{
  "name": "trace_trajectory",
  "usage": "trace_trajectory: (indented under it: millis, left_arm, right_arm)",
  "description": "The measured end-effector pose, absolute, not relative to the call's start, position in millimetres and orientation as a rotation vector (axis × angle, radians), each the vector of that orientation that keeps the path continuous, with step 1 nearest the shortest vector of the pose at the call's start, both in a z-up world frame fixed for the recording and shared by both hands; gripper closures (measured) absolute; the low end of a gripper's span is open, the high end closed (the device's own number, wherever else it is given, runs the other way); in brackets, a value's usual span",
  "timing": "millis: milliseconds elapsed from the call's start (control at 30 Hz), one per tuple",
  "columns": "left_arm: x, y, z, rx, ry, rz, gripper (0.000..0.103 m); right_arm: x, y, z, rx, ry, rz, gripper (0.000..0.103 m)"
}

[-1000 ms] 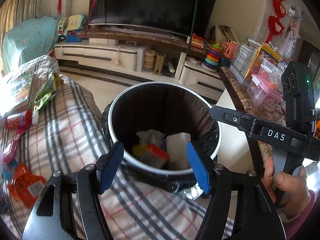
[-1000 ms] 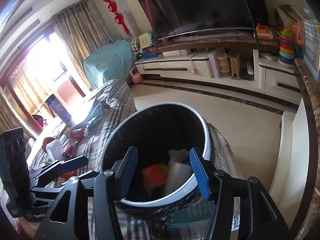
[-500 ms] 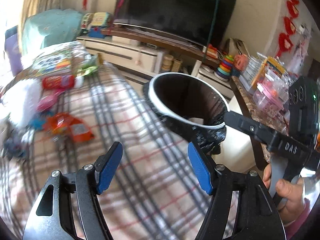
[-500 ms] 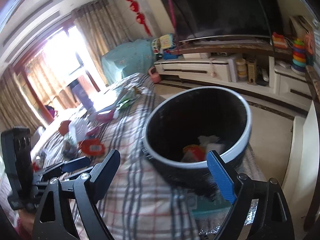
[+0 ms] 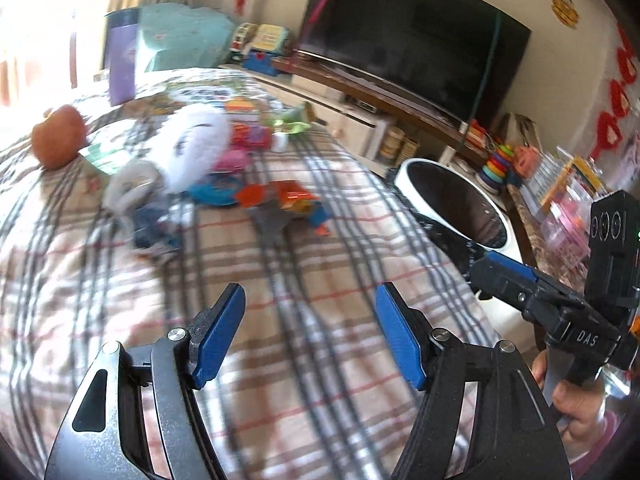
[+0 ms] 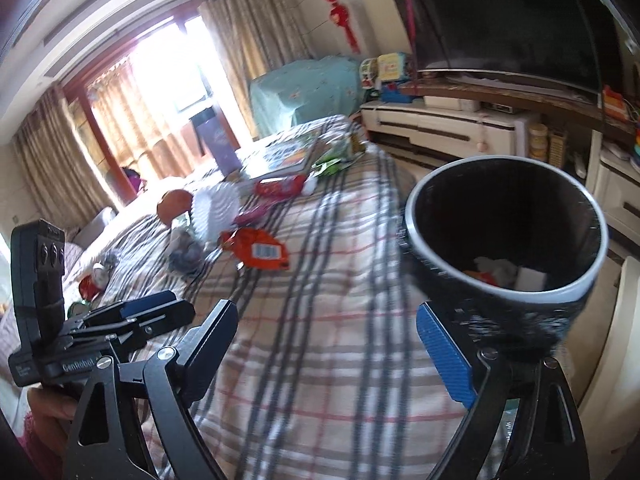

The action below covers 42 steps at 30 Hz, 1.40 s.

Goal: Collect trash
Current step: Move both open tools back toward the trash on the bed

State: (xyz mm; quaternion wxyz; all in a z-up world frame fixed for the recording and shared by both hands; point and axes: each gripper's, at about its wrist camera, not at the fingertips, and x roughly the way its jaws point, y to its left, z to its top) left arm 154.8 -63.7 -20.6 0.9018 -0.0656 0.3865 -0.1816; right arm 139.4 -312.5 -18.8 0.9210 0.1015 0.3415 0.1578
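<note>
A black trash bin with a white rim (image 6: 505, 236) stands at the right edge of the plaid-covered table (image 6: 320, 320), with wrappers and paper inside; it also shows in the left wrist view (image 5: 448, 200). Trash lies further along the table: an orange wrapper (image 6: 256, 249) (image 5: 288, 200), a white paper piece (image 5: 196, 144), a red packet (image 6: 280, 188) and green wrappers (image 5: 292, 120). My left gripper (image 5: 310, 336) is open and empty above bare cloth. My right gripper (image 6: 332, 348) is open and empty, beside the bin; its body shows in the left wrist view (image 5: 560, 312).
A purple box (image 5: 122, 60) and a brown round object (image 5: 58, 140) sit at the table's far end. A TV (image 5: 412, 48) on a low cabinet stands beyond, and a shelf of toys (image 5: 560, 184) to the right. The left gripper's body shows in the right wrist view (image 6: 80, 332).
Both grippers have swung left, away from above the bin, and now face the littered table. The right gripper's jaws have widened.
</note>
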Motion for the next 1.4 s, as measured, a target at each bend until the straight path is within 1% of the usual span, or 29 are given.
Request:
trace_trajectory:
  millis: [233,567,833,1400]
  left_arm:
    - [155.7,-27.9,-27.0,-0.182,0.804,-0.305,0.034]
    - [161.7,1.3,-32.9,-0.214,0.811,-0.245,0.034]
    - [174.0,13.4,-36.2,-0.226,0.822,-0.223,0.034]
    - [200.3,13.5,-35.8,-0.209,0.832,-0.205,0.034]
  right_arm:
    - [146.0,-282.9,-24.4,0.173,0.723,0.363,0.011]
    - [158.3,-254.3,-28.7,0.127,0.738,0.413,0.011]
    - [171.5,-242.2,-29.7,0.1,0.744,0.439,0.011]
    - [204.6,-228.9,-39.7,0.08,0.781,0.46,0.011]
